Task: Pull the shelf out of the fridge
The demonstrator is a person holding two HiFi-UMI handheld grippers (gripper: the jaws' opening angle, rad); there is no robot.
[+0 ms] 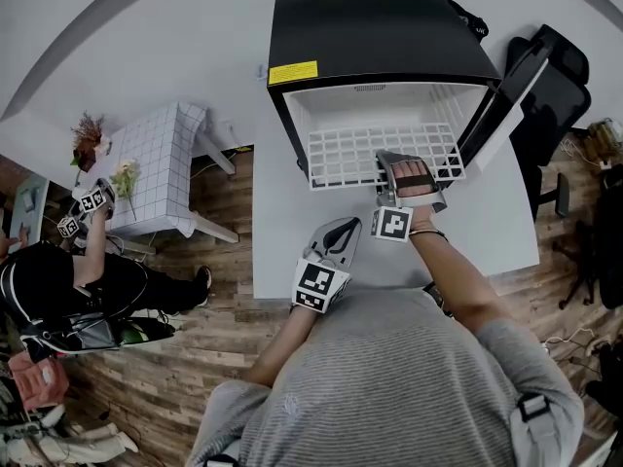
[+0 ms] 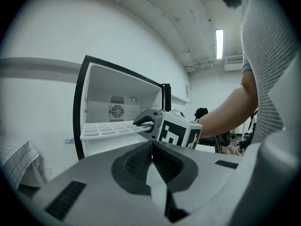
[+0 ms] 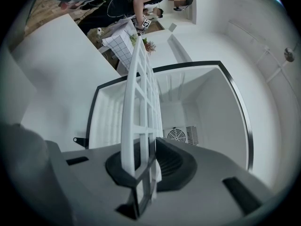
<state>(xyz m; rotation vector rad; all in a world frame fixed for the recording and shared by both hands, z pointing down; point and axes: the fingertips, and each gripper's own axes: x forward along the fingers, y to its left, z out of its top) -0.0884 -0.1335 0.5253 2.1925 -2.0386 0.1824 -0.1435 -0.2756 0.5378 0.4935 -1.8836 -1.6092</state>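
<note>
Pinching the front edge of the white grid shelf [image 1: 341, 154], the right gripper [image 1: 397, 163] holds it flat, partly out of the open fridge [image 1: 380, 37] — long axis across the fridge's width. The left gripper [image 1: 343, 230] hovers over the table [image 1: 282, 241], jaws pressed together, empty.

The box-shaped fridge [image 1: 384, 37] is black outside, white inside, with a yellow rectangular label [image 1: 293, 72]; its plastic grid shelf [image 1: 355, 154] is white. A cloth-covered side table [image 1: 161, 168] shows thin dark checks on white, and the wood-plank floor [image 1: 165, 368] is brown.
</note>
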